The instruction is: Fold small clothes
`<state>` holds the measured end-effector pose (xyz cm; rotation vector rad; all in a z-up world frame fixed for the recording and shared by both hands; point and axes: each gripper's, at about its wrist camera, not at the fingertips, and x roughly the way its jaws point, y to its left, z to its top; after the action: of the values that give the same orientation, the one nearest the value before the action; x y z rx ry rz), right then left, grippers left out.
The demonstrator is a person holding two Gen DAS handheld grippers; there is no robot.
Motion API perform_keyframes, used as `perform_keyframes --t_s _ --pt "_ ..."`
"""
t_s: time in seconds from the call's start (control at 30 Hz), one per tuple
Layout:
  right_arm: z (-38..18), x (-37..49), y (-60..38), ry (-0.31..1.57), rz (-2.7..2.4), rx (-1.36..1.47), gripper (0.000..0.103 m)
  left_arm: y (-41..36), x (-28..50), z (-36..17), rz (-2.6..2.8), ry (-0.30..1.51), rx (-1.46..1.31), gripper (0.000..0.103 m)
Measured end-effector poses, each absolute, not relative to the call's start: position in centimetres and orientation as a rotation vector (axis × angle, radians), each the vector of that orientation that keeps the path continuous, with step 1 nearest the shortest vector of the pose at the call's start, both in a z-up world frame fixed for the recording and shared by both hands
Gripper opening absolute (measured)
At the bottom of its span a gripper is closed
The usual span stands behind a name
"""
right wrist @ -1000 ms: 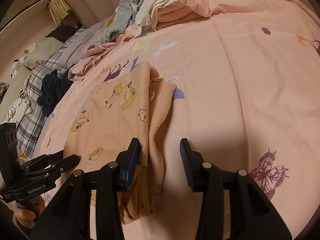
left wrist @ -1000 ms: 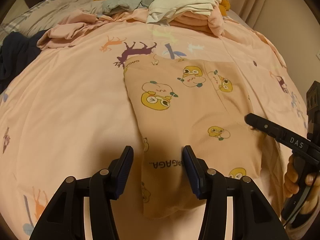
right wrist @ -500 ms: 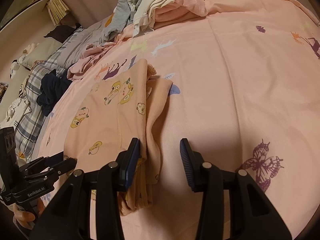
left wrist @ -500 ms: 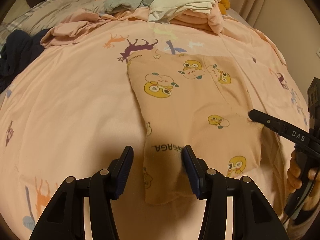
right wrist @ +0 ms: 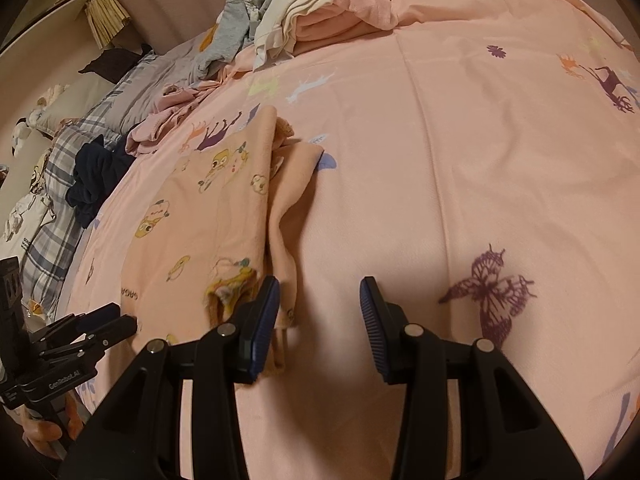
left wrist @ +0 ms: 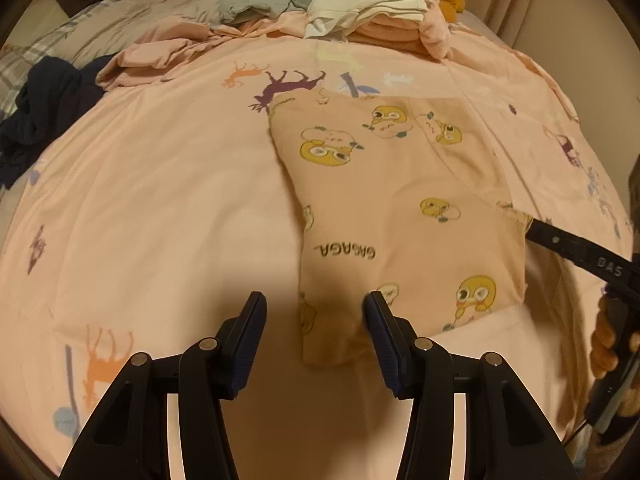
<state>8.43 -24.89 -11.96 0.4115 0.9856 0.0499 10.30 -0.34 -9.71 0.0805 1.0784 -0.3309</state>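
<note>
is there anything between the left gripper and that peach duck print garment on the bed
Nothing visible. The open left gripper hovers right over the near corner of the peach duck-print garment, with only bare pink bedsheet around.

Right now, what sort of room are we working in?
Most likely a bedroom: an animal-print pink bedsheet fills the view, a plaid pillow lies at its edge, and a pile of clothes waits at the far end.
</note>
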Motion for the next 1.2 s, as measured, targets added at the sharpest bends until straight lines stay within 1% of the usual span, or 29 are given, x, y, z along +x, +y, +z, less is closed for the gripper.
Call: perform_keyframes --t_s 0.1,0.17,0.23,0.3,0.33,0.47,0.53,0.57,0.67,0.8,0.83,0.87,0.93,1.0,1.2 --pt "-11.5 7.7 -24.4 0.982 0.052 0.395 0.044 -0.2 9.9 -9.7 -0.319 1.085 0.092 0.053" --pt "-11.1 7.1 -24.1 0.978 0.057 0.387 0.051 0.0 9.4 -9.6 -0.305 1.083 0.098 0.058" --pt "-10.8 6.6 -23.8 0.972 0.058 0.382 0.053 0.2 9.1 -9.6 -0.295 1.084 0.100 0.058" --pt "-10.5 6.1 -23.5 0.972 0.057 0.377 0.058 0.4 8.8 -9.6 -0.282 1.092 0.103 0.058" --pt "-10.4 5.8 -23.4 0.971 0.057 0.376 0.063 0.5 8.6 -9.6 -0.280 1.094 0.103 0.058" --pt "-9.8 4.9 -22.9 0.966 0.062 0.366 0.066 1.0 7.9 -9.5 -0.264 1.097 0.104 0.058" --pt "-9.7 4.5 -22.6 0.968 0.066 0.365 0.069 1.3 7.6 -9.3 -0.248 1.093 0.107 0.058" --pt "-9.6 4.3 -22.5 0.969 0.070 0.366 0.073 1.4 7.4 -9.1 -0.241 1.091 0.107 0.060" --pt "-9.3 3.8 -21.9 0.971 0.081 0.357 0.077 1.8 7.1 -8.7 -0.228 1.078 0.097 0.067" --pt "-9.0 3.4 -20.9 0.971 0.090 0.331 0.080 2.2 6.4 -7.9 -0.216 1.055 0.087 0.068" --pt "-8.9 3.3 -20.7 0.970 0.092 0.328 0.085 2.3 6.3 -7.7 -0.211 1.049 0.086 0.072" --pt "-8.8 3.3 -20.4 0.967 0.096 0.325 0.088 2.4 6.2 -7.5 -0.207 1.042 0.085 0.078" --pt "-8.4 3.0 -20.0 0.957 0.104 0.316 0.088 2.5 6.0 -7.1 -0.193 1.029 0.086 0.085" --pt "-8.1 2.9 -19.6 0.950 0.112 0.305 0.089 2.6 5.6 -6.4 -0.191 1.006 0.081 0.085" --pt "-6.8 2.3 -18.5 0.923 0.115 0.249 0.098 2.4 4.8 -4.9 -0.167 0.973 0.101 0.086"
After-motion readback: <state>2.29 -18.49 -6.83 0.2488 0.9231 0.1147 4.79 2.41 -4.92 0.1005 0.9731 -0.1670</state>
